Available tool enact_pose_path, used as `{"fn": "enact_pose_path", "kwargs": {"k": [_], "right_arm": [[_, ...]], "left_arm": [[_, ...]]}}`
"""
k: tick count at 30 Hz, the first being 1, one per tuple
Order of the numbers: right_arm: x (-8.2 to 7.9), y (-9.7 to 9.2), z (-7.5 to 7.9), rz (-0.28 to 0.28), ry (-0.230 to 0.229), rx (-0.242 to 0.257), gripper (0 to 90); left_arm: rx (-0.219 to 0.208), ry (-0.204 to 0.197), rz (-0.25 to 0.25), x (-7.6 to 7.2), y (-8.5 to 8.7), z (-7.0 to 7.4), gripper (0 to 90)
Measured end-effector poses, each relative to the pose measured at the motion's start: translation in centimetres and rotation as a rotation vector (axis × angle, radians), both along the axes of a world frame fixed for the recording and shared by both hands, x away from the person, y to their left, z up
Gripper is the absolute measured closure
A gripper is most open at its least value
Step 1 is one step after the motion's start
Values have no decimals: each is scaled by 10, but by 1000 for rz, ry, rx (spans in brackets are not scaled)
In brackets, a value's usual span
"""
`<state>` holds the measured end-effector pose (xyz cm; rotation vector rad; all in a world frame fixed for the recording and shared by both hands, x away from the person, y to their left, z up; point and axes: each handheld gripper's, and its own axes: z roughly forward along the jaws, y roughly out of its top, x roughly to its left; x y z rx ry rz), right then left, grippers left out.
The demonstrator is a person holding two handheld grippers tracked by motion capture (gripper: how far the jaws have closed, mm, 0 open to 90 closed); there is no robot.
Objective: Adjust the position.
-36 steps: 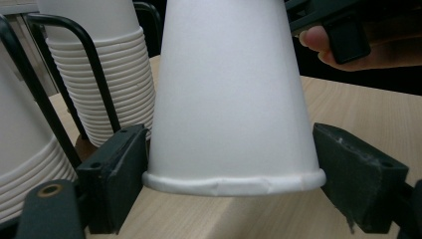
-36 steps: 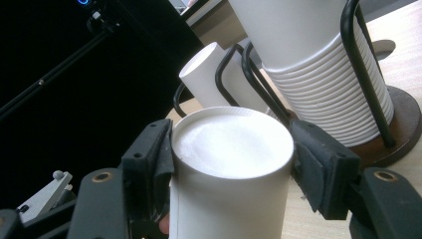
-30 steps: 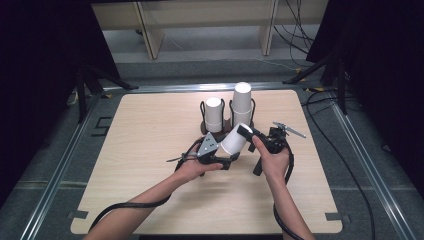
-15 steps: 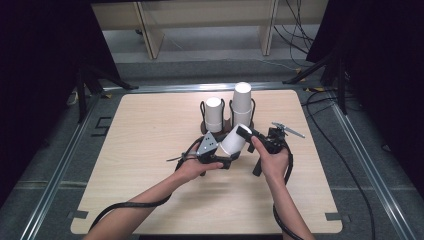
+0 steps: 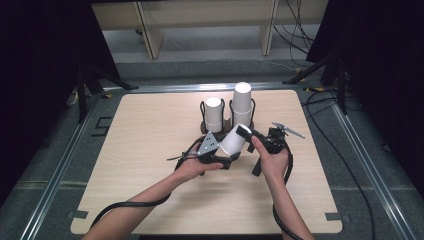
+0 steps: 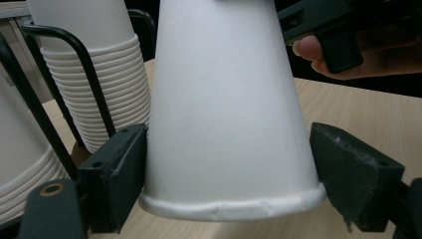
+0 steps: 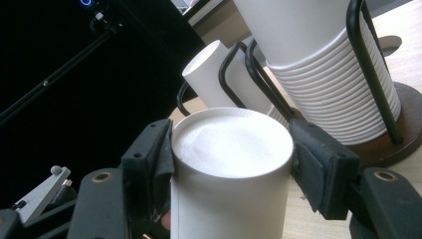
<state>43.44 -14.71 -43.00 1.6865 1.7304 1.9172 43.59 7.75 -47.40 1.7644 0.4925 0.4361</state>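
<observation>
A white paper cup hangs tilted above the table between both grippers. My left gripper holds its wide rim end. In the left gripper view the cup sits between the pads, one flat on its wall and the other at the rim. These jaws have just been opening a little, with the cup still between them. My right gripper is shut on the cup's narrow base end. In the right gripper view, both pads press on the cup.
Behind the grippers a black wire rack on a round base holds two upside-down cup stacks, a shorter one and a taller one. The wooden table has bare room left and front. Cables trail off the table edges.
Both hands and the cup stay in the same place. No visible shift between the earlier frames and now.
</observation>
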Motion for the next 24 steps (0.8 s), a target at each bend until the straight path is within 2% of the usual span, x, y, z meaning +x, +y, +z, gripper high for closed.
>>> {"fn": "enact_pose_path", "kwargs": {"k": [6,7,8,11,13,14,15,19,20,24], "right_arm": [[0,-1,0,0,-9,1,362],[0,-1,0,2,-9,0,360],[1,-1,0,4,-6,-1,355],[0,-1,0,12,-6,-3,351],[1,-1,-1,21,-34,-10,348],[1,0,0,23,-33,-20,346],[1,0,0,25,-39,-36,344],[1,0,2,14,-43,-46,331],[0,-1,2,20,-48,-43,330],[0,-2,4,12,-70,-50,321]], "left_arm": [[15,-11,4,0,1,2,204],[7,-14,0,0,1,2,216],[20,-9,3,0,2,3,237],[27,-11,2,1,4,4,256],[34,-18,1,1,5,4,269],[24,-27,-3,1,5,3,273],[38,-29,1,0,6,4,279],[27,-39,-9,0,6,5,292],[40,-35,-9,-1,6,6,294],[46,-39,-15,-1,7,6,309]]}}
